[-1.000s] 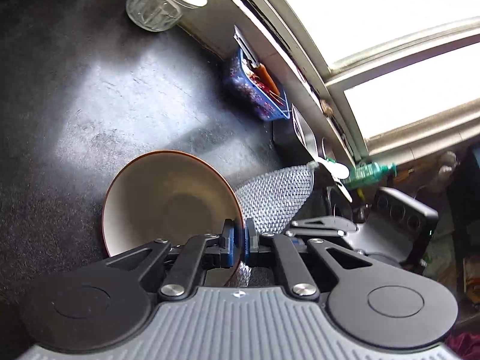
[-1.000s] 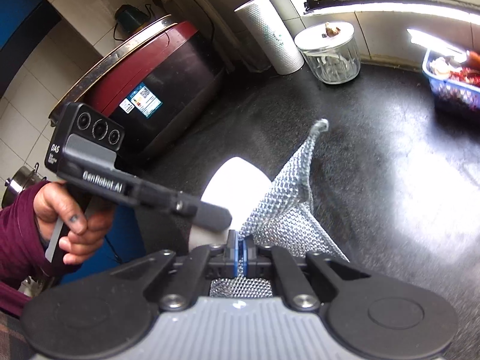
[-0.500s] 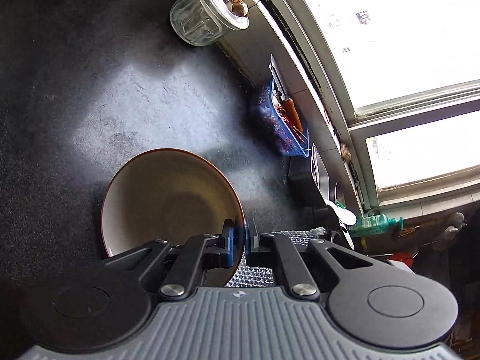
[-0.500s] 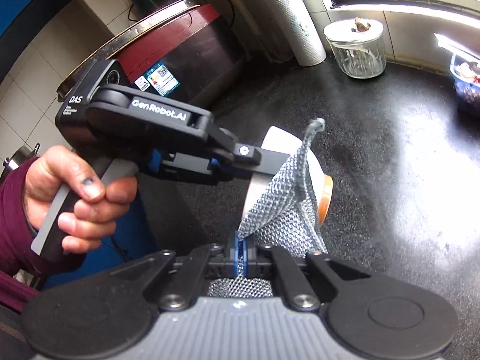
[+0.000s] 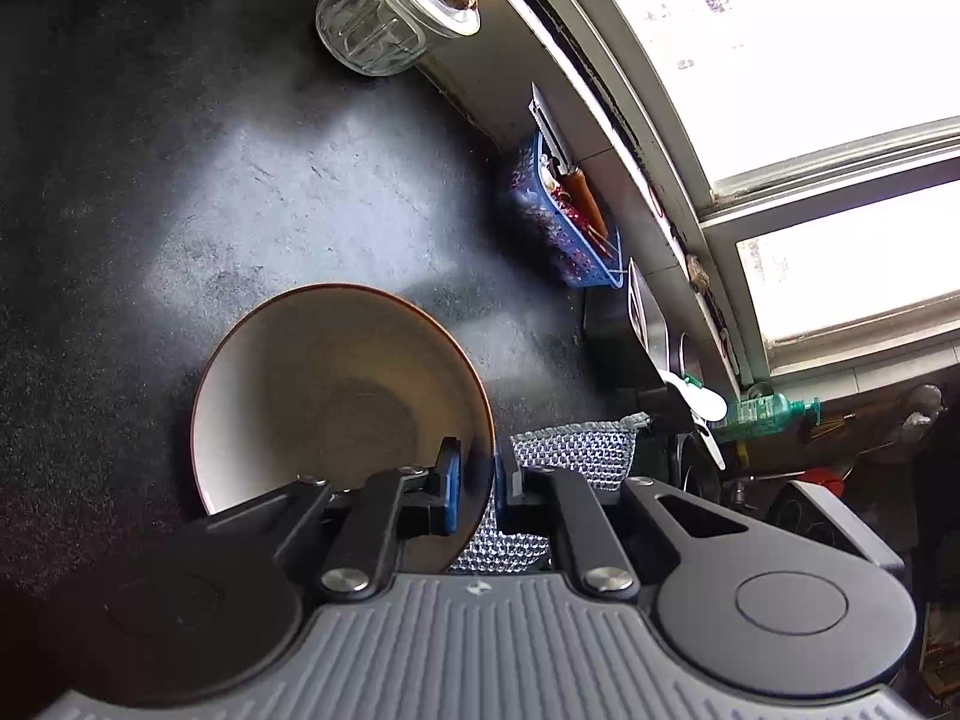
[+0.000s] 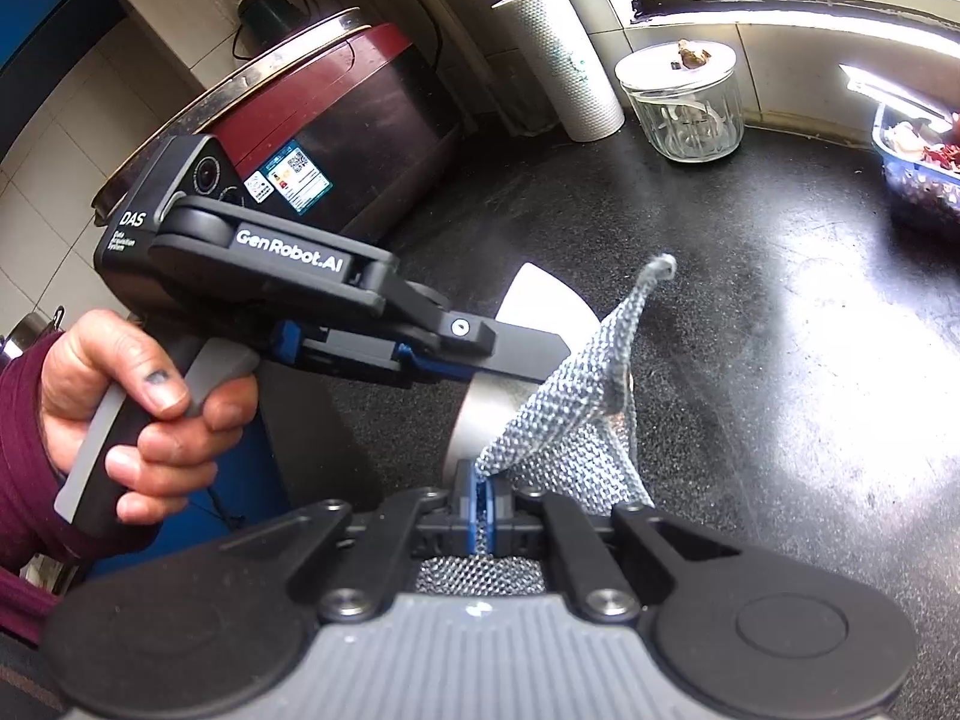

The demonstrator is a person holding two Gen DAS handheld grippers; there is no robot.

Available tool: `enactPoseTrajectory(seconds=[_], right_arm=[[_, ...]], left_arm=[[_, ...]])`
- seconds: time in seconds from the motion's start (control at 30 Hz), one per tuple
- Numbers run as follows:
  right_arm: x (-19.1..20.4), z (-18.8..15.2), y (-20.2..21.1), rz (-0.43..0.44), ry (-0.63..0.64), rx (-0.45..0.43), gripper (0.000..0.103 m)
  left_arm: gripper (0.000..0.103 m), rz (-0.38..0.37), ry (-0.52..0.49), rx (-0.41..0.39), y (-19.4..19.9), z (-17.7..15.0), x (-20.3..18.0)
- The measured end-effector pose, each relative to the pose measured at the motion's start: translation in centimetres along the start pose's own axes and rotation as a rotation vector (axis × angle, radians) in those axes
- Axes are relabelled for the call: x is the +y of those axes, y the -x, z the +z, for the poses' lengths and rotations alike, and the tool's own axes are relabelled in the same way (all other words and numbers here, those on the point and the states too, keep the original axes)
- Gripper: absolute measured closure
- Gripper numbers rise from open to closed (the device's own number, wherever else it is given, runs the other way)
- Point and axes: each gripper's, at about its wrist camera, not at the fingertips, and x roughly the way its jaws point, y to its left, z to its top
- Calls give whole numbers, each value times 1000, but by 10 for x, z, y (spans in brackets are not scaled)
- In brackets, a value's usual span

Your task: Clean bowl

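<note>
The left gripper [image 5: 477,483] pinches the bowl [image 5: 324,384] rim; the right gripper [image 6: 483,501] pinches the mesh cloth [image 6: 570,396] against it. A glass jar [image 5: 384,18] and blue basket [image 5: 558,222] line the counter's [image 5: 210,180] back edge.

One bowl [image 5: 336,396], one mesh cloth [image 6: 570,420], one glass jar [image 5: 384,24], one blue basket [image 5: 558,228]

Glass jar [image 6: 684,105], paper roll [image 6: 558,60], blue basket [image 5: 561,222] line counter [image 5: 240,180].
</note>
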Motion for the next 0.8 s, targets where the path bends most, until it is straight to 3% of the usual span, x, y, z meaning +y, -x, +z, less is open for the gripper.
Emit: enactPoseTrajectory(seconds=[0.1, 0.2, 0.23, 0.33, 0.57, 0.67, 0.8], right_arm=[[-1, 0, 0, -2, 0, 2, 100], [-2, -1, 0, -6, -2, 3, 100], [-2, -1, 0, -7, -2, 3, 100], [-3, 1, 0, -10, -2, 3, 100], [-3, 6, -2, -14, 12, 4, 100], [-4, 10, -4, -19, 16, 5, 100], [-4, 14, -5, -31, 25, 6, 100]], left_arm=[[79, 20, -25, 34, -2, 0, 1], [55, 23, -60, 62, 2, -1, 3], [54, 13, -75, 70, 4, -2, 3], [54, 3, -144, 115, 10, -1, 3], [55, 93, -495, 181, 21, -6, -14], [56, 98, -572, 182, 20, -7, -21], [76, 157, -720, 168, 15, -15, -36]])
